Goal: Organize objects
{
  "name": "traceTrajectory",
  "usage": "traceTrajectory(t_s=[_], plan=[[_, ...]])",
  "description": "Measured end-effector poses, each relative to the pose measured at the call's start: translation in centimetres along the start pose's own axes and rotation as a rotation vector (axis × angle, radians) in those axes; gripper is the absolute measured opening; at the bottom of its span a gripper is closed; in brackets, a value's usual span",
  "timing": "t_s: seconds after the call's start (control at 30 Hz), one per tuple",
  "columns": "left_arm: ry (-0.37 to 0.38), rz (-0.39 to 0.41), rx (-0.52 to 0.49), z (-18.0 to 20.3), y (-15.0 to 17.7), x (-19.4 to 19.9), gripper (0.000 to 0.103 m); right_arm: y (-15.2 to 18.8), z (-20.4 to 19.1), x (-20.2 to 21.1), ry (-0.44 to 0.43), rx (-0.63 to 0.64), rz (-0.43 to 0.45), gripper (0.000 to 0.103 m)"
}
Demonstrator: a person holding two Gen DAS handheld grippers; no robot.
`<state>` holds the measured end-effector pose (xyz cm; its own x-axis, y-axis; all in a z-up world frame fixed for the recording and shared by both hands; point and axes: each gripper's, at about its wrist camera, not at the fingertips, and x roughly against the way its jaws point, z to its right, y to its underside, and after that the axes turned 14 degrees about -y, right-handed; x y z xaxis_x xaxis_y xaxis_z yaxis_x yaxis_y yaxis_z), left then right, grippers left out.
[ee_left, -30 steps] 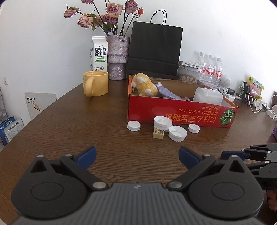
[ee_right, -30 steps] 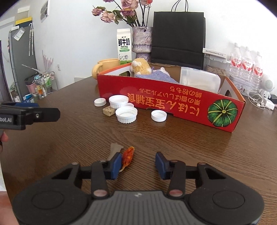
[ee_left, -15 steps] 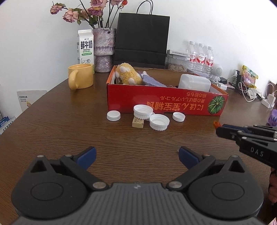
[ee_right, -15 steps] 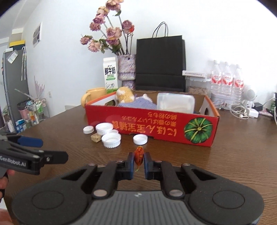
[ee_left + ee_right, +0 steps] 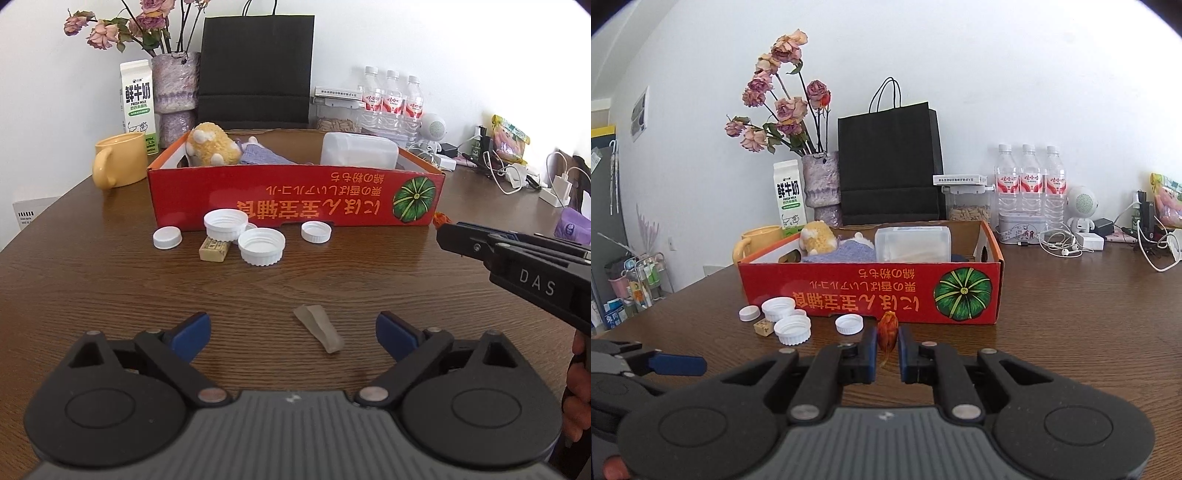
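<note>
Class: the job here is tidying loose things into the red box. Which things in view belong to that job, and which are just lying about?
Belong to the job:
red box
orange scrap in the right tongs
translucent scrap
white caps
small block

Just lying about:
milk carton
yellow mug
black bag
water bottles

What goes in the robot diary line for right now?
right gripper: shut on orange wrapper | left gripper: open over clear scrap | red box: ahead
</note>
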<state>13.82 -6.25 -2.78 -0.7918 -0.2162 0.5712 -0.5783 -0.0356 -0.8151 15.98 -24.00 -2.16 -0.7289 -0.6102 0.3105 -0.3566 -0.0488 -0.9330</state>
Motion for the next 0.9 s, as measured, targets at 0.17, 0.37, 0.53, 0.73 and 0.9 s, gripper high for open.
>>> traceTrajectory(t_s=[0.17,0.37,0.53,0.73,0.9], plan=[[0.028,-0.042,-0.004,1.1,-0.1,-0.5,0.041,0.0,-0.1,0.0,-0.001,0.007,0.001,0.011],[0.046,-0.004,-0.016,1.4,0.1,0.2,0.008,0.1,-0.2,0.1,0.002,0.014,0.005,0.011],[0.044,0.057,-0.001,0.6,-0.6,1.3,0.008,0.1,-0.4,0.0,-0.007,0.02,0.0,0.011],[0.045,0.1,0.029,-0.9,-1.8,2.0,0.008,-0.9,-1.1,-0.2,-0.029,0.026,0.011,0.011],[0.042,0.135,0.053,-2.0,-3.2,2.0,0.008,-2.2,-1.9,-1.1,-0.045,0.048,0.014,0.011]])
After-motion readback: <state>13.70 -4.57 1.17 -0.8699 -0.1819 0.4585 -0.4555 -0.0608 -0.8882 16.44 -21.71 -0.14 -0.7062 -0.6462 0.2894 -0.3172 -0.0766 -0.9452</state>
